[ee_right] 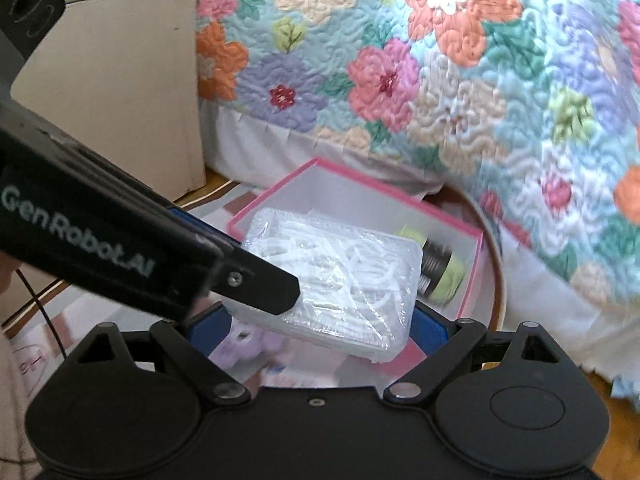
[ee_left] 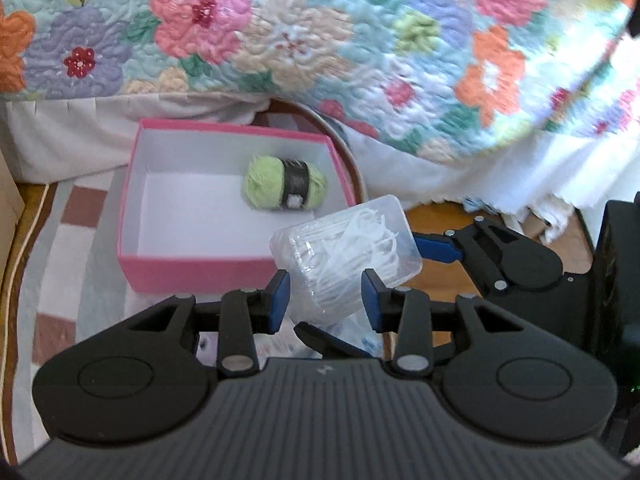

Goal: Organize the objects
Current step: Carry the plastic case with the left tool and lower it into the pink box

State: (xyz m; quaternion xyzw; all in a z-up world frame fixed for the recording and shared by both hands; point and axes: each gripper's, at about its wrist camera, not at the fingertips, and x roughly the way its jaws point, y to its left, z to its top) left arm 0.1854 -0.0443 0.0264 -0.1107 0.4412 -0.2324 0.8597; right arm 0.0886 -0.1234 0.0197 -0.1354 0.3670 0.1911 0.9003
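Note:
A clear plastic case of white floss picks (ee_left: pixel 348 248) is held in the air just in front of a pink box (ee_left: pixel 192 272) with a white inside. A green yarn ball (ee_left: pixel 285 183) with a dark band lies in the box. My left gripper (ee_left: pixel 325 300) has its blue pads on both sides of the case. My right gripper (ee_right: pixel 320 320) also holds the case (ee_right: pixel 340 276) between its blue pads, from the right and below. The left gripper's black finger (ee_right: pixel 256 284) crosses the right wrist view. The pink box (ee_right: pixel 470 276) and yarn (ee_right: pixel 444 276) show behind the case.
A flowered quilt (ee_left: pixel 320 40) hangs over a bed behind the box. The box sits on a striped rug (ee_left: pixel 60 248) over a wooden floor. A beige box (ee_right: pixel 120 92) stands at the left. Small purple and white items (ee_right: pixel 248 344) lie under the case.

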